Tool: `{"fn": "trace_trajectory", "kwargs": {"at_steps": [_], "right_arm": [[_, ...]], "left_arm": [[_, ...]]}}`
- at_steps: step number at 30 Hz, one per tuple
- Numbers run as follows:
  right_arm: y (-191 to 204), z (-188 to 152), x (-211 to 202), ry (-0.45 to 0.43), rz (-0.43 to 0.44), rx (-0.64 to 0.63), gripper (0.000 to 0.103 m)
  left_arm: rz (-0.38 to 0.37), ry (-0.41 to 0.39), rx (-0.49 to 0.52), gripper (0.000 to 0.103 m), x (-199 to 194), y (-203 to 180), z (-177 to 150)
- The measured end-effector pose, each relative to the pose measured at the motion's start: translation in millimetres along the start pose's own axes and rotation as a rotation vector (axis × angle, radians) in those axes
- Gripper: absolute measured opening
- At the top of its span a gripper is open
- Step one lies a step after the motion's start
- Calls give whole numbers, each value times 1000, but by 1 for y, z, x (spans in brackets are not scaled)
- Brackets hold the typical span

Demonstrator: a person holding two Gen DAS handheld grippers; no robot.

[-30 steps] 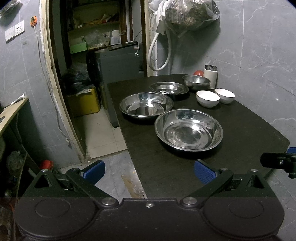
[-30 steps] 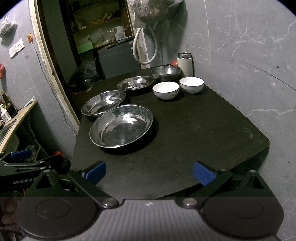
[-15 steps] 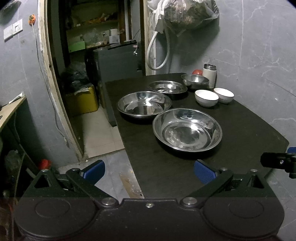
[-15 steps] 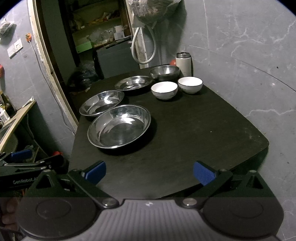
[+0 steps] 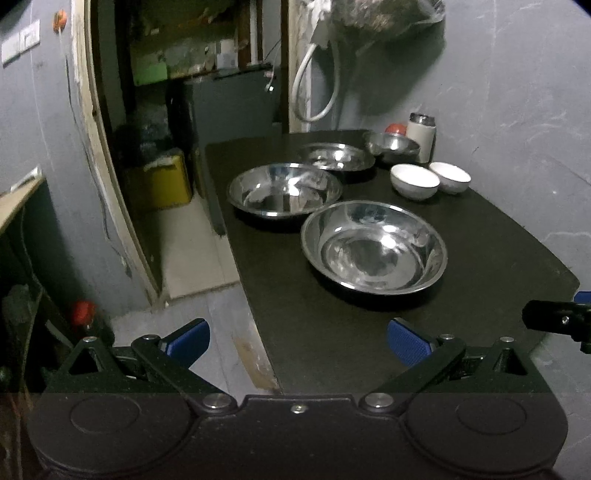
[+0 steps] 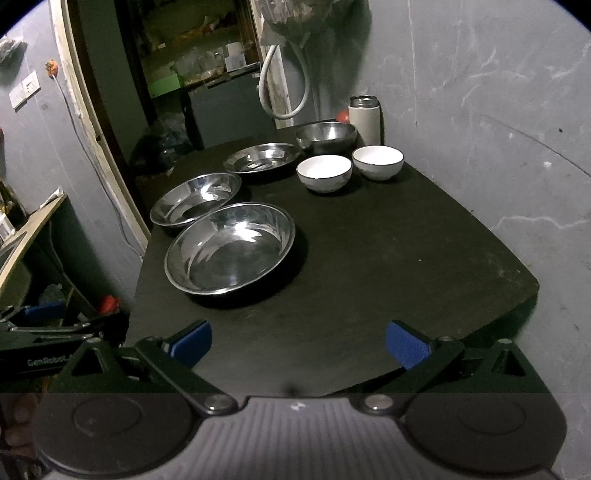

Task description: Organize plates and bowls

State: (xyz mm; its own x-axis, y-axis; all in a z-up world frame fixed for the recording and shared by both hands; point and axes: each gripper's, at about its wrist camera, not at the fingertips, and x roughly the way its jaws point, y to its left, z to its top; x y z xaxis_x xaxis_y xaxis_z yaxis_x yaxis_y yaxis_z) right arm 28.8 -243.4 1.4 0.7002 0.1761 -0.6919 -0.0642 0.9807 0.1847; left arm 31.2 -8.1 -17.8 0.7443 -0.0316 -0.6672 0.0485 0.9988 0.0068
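Both hand-held grippers, left (image 5: 295, 341) and right (image 6: 298, 341), gape empty at the table's (image 6: 406, 258) near edge, the nearest steel bowl (image 6: 231, 249) lying up-left of the right one, roughly equally near both.

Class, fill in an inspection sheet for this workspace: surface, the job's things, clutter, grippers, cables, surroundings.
Surface: dark table, against a grey wall.
Job's things: three steel plates in a row; steel bowl behind them; two white bowls side by side. None stacked.
Clutter: flask; red object behind the steel bowl.
Grippers: left gripper and right gripper both open, empty, at the near edge.
Cables: white hose on the wall.
Surroundings: doorway to shelves; hanging bag.
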Motion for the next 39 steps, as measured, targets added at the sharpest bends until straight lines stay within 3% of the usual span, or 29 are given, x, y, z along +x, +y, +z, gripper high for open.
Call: {"fn": "trace_trajectory", "kwargs": {"at_steps": [6,13,23,34,39], "right_arm": [[1,15,18,23,22,-31,103],[-5,48,49,27,69,-89,103],[-10,106,109,35,231,-115,103],[27,151,179,87,313,-111,100],[40,164,206,107,282,-81,89]], "left_arm": [[36,47,-85,102,20,15,11],[99,74,-216,102,58,38,47],[150,106,-340,102,112,58,110],[92,200,-419,94,166,96,146],[43,220,-402,79,191,109,158]]}}
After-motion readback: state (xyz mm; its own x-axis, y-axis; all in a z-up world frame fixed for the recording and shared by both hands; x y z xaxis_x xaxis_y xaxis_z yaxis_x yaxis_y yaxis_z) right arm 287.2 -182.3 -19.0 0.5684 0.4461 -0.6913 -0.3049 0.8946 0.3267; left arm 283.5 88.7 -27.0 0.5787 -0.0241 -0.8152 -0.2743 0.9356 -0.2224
